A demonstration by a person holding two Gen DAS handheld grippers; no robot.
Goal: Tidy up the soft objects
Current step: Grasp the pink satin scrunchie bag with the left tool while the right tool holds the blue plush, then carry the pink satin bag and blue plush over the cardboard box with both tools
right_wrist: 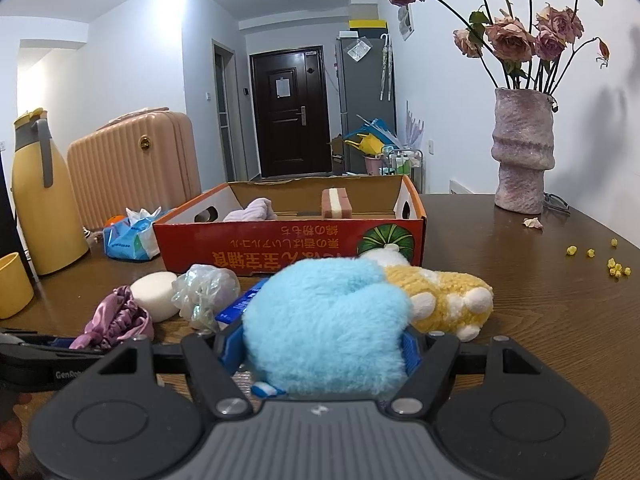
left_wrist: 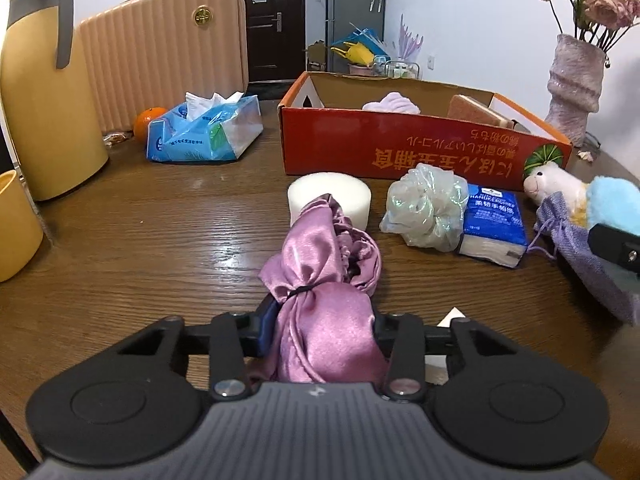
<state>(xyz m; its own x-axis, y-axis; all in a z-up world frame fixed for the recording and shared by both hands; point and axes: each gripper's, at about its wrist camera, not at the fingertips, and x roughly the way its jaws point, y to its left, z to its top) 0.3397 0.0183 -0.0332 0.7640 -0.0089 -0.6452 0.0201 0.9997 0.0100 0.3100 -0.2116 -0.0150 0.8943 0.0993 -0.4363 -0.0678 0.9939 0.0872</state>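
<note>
Left wrist: glossy mauve satin pouch (left_wrist: 320, 320) (tied, crumpled); fingers (left_wrist: 267, 322) clamping.

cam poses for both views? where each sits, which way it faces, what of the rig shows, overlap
Left wrist: sits behind the left tongs, aimed forward and down over the table at the red box; its own jaws pinch the pink satin bundle; the right tongs' tip pokes in at the right edge.
Right wrist: sits behind the right tongs, facing the same box and the hallway door; its jaws pinch the blue plush; the left tongs show at lower left.
Shared: box, white sponge, iridescent scrunchie, vase, suitcase.
</note>
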